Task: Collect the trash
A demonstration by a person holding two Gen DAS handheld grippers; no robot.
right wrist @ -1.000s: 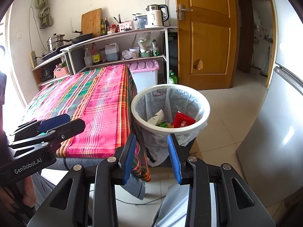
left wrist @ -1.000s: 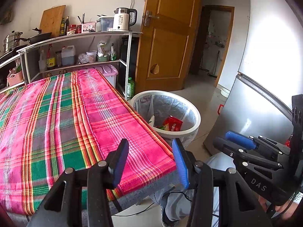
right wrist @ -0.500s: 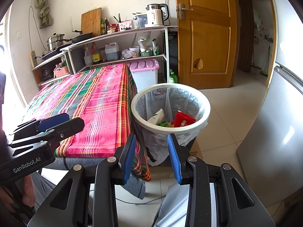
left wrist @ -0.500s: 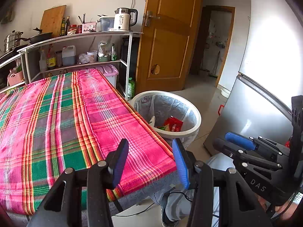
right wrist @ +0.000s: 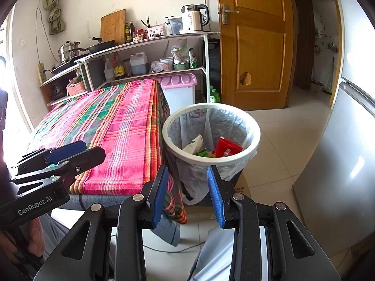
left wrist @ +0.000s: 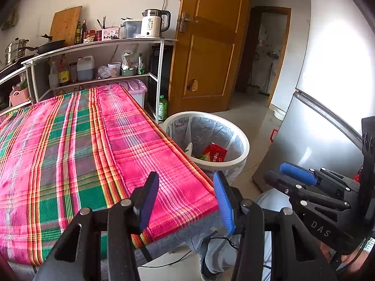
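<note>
A kitchen seen from two hand-held tools. The left tool (left wrist: 185,201) hovers over the near end of a bench (left wrist: 70,145) covered with a pink and green plaid cloth; its blue-padded jaws stand well apart with nothing between them. The right tool (right wrist: 187,193) points at a white bin (right wrist: 211,161) just beside the bench at about three o'clock; its jaws are narrower, partly open, and also hold nothing. Inside the lined bin lie a red wrapper (right wrist: 226,147), a white carton (right wrist: 194,144) and green scraps. No trash shows on the cloth, so the collecting looks finished or nearly so. At twelve o'clock stand shelves (right wrist: 145,44) with a kettle (right wrist: 194,17), bottles and pots; a wooden door (right wrist: 255,39) at one o'clock, a fridge (right wrist: 339,164) at three. Nothing blocks the bin.
</note>
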